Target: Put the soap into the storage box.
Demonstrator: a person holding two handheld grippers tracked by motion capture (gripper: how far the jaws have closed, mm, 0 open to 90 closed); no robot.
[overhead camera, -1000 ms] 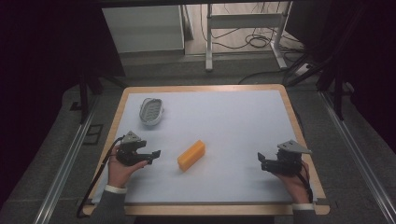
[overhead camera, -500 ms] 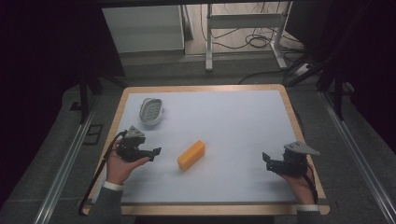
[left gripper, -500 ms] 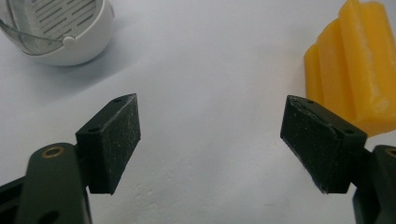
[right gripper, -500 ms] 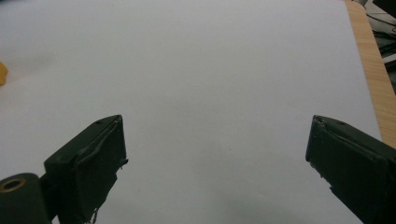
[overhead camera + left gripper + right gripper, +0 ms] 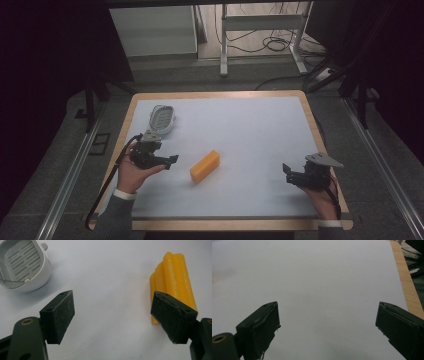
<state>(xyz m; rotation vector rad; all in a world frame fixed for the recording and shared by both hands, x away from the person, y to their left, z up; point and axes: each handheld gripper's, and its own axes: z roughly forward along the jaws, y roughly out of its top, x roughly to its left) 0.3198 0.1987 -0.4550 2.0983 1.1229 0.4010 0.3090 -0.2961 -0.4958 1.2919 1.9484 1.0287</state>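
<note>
Pale grey sheeting covers the table (image 5: 250, 130), which has a light wooden rim and stands in a dim room with dark flooring around it.

Nearest the person, two forearms come in from the bottom edge of the high view. The right tool (image 5: 288, 170) sits low near the table's right side, held in the right hand (image 5: 320, 192), with a grey three-cornered plate on top. Its jaws are spread wide with nothing between them; in the right gripper view they frame bare grey surface, with the wooden rim (image 5: 405, 277) running along the far right.

The left tool (image 5: 172, 160) is held in the left hand (image 5: 132, 170) on the table's left side, a cable trailing back from it. Its jaws are likewise spread wide and grip nothing.

Just beyond the left tool lies the orange block (image 5: 205, 166), a ridged, oblong piece resting flat on the sheeting near the middle of the table, a little left of centre. In the left gripper view the orange block (image 5: 172, 280) lies just past the right-hand jaw, apart from it.

Farther off, toward the far left corner, a white slotted tray (image 5: 162, 119) lies on the sheeting, well apart from the block.

Beyond the table stand a pale cabinet (image 5: 152, 30) and a metal frame (image 5: 260, 20) with cables on the floor.
</note>
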